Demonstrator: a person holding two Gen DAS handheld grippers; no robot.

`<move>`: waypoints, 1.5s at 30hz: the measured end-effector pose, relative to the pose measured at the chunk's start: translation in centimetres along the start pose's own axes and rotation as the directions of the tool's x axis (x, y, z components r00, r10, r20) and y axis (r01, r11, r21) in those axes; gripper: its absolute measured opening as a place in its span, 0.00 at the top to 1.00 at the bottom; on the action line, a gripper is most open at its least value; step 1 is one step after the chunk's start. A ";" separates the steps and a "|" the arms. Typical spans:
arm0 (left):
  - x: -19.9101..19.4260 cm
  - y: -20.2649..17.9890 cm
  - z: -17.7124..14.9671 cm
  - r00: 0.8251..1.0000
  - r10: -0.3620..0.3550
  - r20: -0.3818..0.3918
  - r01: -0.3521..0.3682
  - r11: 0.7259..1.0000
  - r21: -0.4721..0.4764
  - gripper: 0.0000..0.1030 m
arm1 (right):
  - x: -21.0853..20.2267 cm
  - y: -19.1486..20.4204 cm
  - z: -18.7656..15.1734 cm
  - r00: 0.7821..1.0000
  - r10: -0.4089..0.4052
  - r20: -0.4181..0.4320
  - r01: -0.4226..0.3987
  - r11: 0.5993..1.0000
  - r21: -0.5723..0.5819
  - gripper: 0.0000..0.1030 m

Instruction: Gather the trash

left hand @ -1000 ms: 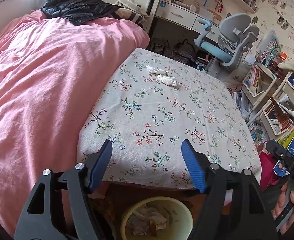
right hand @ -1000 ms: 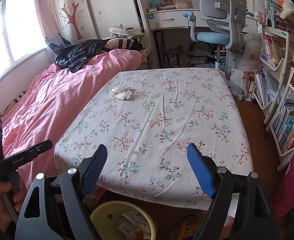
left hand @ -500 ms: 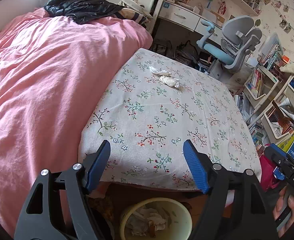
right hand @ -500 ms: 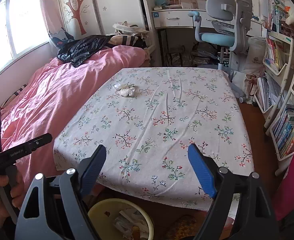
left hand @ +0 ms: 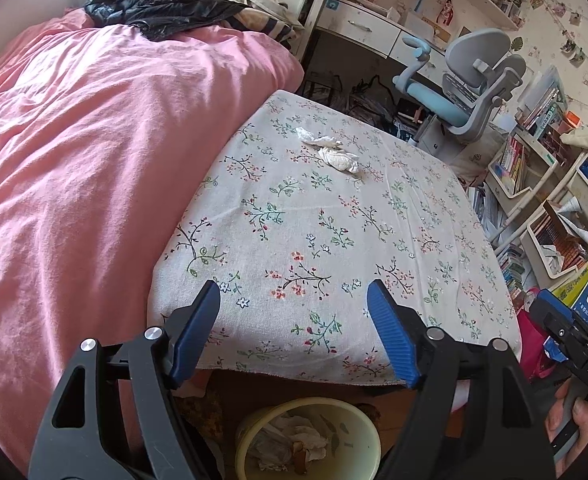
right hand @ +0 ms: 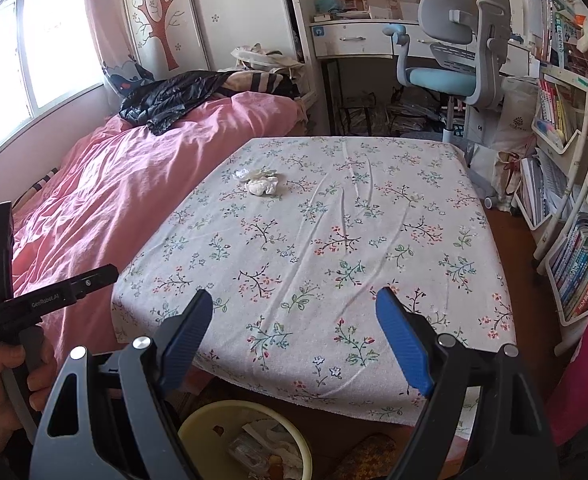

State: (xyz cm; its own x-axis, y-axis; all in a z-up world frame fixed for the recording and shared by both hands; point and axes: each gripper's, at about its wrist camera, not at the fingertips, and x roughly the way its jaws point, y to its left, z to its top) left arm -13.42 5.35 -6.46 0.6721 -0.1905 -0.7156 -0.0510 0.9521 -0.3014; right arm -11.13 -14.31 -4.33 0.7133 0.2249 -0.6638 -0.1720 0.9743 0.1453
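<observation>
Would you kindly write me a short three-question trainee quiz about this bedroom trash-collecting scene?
1. True or false: the crumpled tissues lie on the pink bedcover.
2. Which is true of the left tool and right tool? A) both are open with nothing between the pads; B) both are shut on tissue; C) only the left one is holding something.
3. Fill in: the yellow bin standing below the table's near edge already holds ____.

Key: 1 false, they lie on the floral tablecloth. 2 A. 3 crumpled paper trash.
</observation>
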 end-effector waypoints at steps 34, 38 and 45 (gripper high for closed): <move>17.0 2.0 17.6 0.999 0.016 0.038 -0.012 0.996 -0.086 0.28 | 25.5 5.3 11.4 0.980 0.062 -0.188 -0.097 0.978 -0.183 0.48; 19.8 0.7 18.6 1.000 0.011 0.010 -0.011 0.999 -0.033 0.28 | 26.0 4.6 10.8 0.972 0.058 -0.227 -0.111 0.968 -0.226 0.76; 24.2 -4.0 18.8 0.999 0.032 -0.042 -0.026 0.989 0.149 0.22 | 21.4 0.2 9.3 0.966 0.072 -0.247 -0.136 0.958 -0.254 0.79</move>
State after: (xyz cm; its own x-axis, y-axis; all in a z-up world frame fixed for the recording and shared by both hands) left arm 16.94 1.42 -10.70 0.6388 -0.1693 -0.7505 0.0418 0.9817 -0.1858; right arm 10.42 -9.24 -11.69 0.5088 0.2846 -0.8125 -0.4344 0.8997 0.0431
